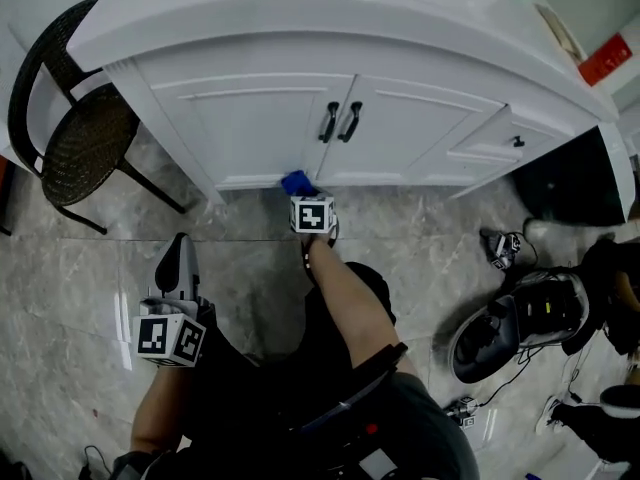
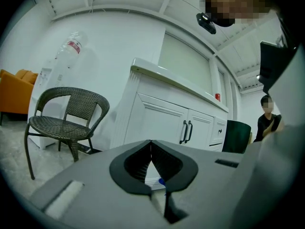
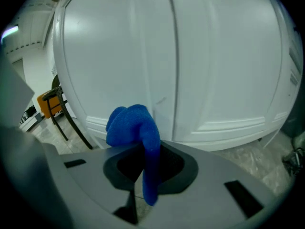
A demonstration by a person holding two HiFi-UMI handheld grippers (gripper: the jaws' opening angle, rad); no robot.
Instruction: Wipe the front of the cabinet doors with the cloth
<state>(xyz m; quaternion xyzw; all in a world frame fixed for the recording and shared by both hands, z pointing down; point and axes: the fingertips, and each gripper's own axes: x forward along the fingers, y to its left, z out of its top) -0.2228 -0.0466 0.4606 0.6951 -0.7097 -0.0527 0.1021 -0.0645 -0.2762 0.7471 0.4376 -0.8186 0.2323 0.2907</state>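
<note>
Fingers of right gripper clamp blue cloth at closed cabinet doors — left gripper closed, empty.

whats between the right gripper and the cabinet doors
Only the blue cloth, pinched in the shut jaws of the right gripper and bunched in front of the cabinet doors, low at their seam. The right gripper view shows it best.
</note>
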